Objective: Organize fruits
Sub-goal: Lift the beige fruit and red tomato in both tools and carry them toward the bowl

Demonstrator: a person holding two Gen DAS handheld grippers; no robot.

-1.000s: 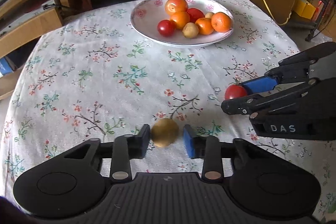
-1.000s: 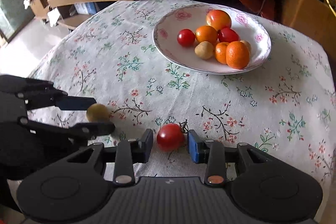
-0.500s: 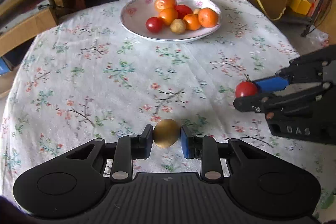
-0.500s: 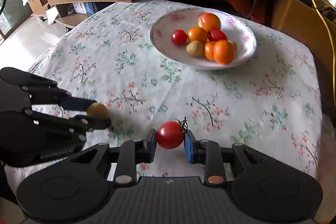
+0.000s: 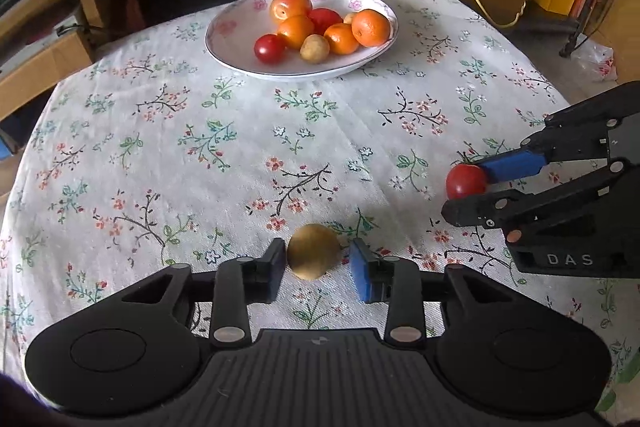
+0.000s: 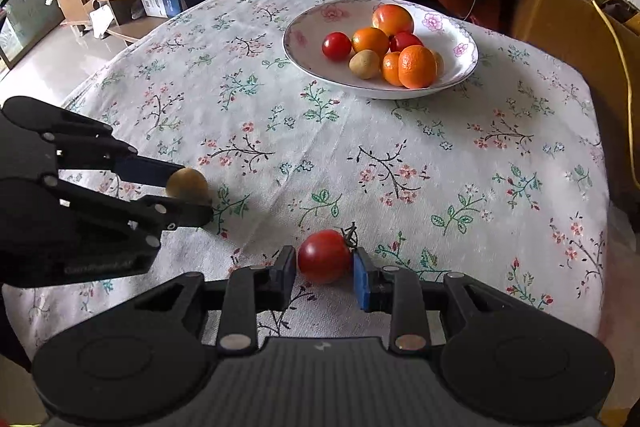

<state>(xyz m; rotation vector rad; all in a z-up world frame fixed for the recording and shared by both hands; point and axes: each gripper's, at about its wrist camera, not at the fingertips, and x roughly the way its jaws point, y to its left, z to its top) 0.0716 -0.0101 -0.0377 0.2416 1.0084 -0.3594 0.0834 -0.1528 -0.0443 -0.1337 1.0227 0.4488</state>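
In the left wrist view we see our left gripper (image 5: 316, 265) at the bottom centre of the frame, its jaws set just wider than the small brownish-yellow fruit (image 5: 313, 251) between them: the left pad touches the fruit, while a thin gap shows beside the blue right pad, so we cannot tell whether it is truly clamped. The floral tablecloth (image 5: 168, 155) spreads beneath it. Further right in the same frame, at the right edge, our right gripper (image 5: 466, 189) pinches a red tomato (image 5: 465, 181) between its blue pad and its black finger. In the upper centre sits the white plate (image 5: 228, 39) with a pink flower rim, holding an apple (image 5: 290, 5), several oranges (image 5: 372, 27), a red tomato and a small brownish potato-like piece, all heaped together towards its right half. In the right wrist view the left gripper (image 6: 192, 195) enters from the left edge with the yellowish fruit (image 6: 187, 183) between its fingers, and at the bottom centre the right gripper (image 6: 325, 269) has narrow-set jaws pressed on both sides of the tomato (image 6: 324, 256), whose green stem points up to the right. The plate (image 6: 304, 55) lies in the upper centre, well apart from both grippers.
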